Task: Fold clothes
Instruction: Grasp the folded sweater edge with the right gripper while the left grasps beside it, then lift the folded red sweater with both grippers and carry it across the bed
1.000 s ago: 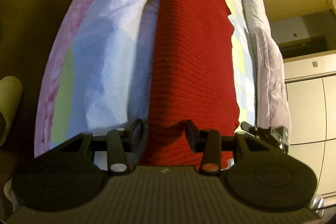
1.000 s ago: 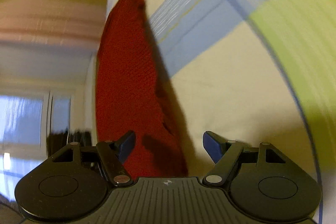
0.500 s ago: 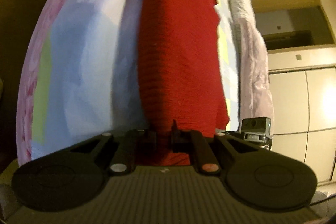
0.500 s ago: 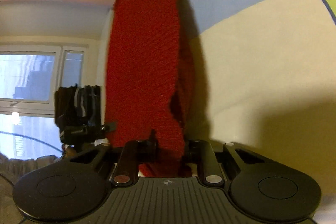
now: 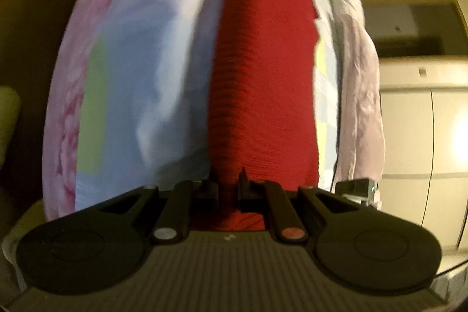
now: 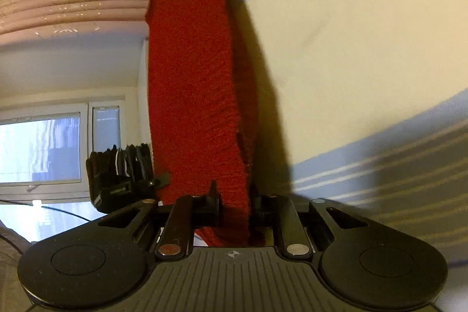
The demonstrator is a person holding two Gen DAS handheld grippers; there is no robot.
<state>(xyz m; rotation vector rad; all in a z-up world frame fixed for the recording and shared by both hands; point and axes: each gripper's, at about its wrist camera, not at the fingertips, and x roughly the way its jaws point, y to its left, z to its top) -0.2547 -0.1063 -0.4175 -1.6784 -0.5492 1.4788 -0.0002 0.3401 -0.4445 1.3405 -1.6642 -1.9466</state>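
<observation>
Red knit (image 5: pixel 263 72) lies lengthwise on the bedsheet (image 5: pixel 152 72), folded into a long strip running away from both cameras. Left gripper (image 5: pixel 229 183) pinches the near end of the knit, fabric bunched between its two fingers, jaws nearly together. Right gripper (image 6: pixel 234 199) likewise clamped on the knit (image 6: pixel 193 84), here on a thicker fold, a loose layer edge showing on its right side. In the right view the cloth rises from the jaws and casts a dark shadow on the sheet (image 6: pixel 351 34). Sheet is patterned in blue, cream, green and pink blocks. Pale crumpled blanket (image 5: pixel 359 95) lies along the sheet's far side in the left view, cabinets (image 5: pixel 421 136) beyond it. Window (image 6: pixel 41 148) at left in the right view; dark striped item (image 6: pixel 117 171) near it, identity unclear.
</observation>
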